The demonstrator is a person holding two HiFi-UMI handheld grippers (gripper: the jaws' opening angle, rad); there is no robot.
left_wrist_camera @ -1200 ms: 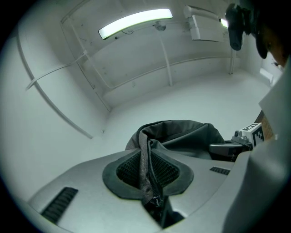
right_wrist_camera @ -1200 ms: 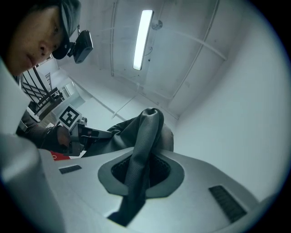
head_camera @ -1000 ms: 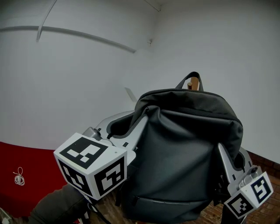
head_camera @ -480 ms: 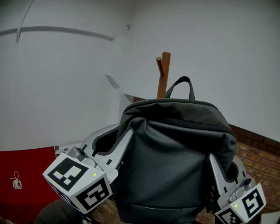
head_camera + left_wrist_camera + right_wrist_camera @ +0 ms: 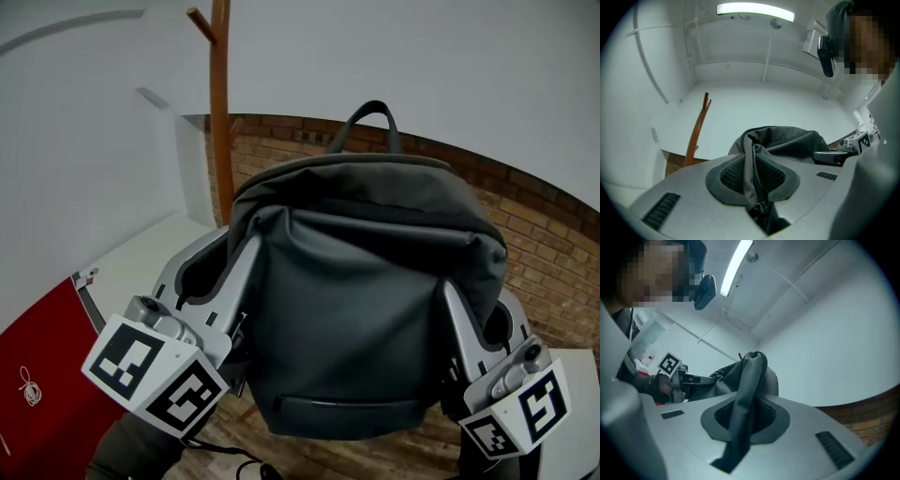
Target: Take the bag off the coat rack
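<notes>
The dark grey backpack [image 5: 366, 300] hangs between my two grippers in the head view, its top handle [image 5: 370, 117] standing free. The wooden coat rack [image 5: 221, 112] rises behind it to the left, apart from the bag. My left gripper [image 5: 239, 281] is shut on the bag's left edge, and the left gripper view shows a webbing seam [image 5: 751, 173] pinched in the jaws. My right gripper [image 5: 457, 314] is shut on the bag's right side, clamping a folded strap [image 5: 745, 394] in the right gripper view.
A brick wall [image 5: 544, 225] runs behind the bag at the right. A white ledge [image 5: 131, 262] and a red surface [image 5: 37, 366] with a small cord [image 5: 28, 386] lie at the left. Wooden floor [image 5: 309, 459] shows below the bag.
The bag has come away from the rack's peg: its handle was at the post, now the post stands off to the left. Both grippers keep the same hold.
</notes>
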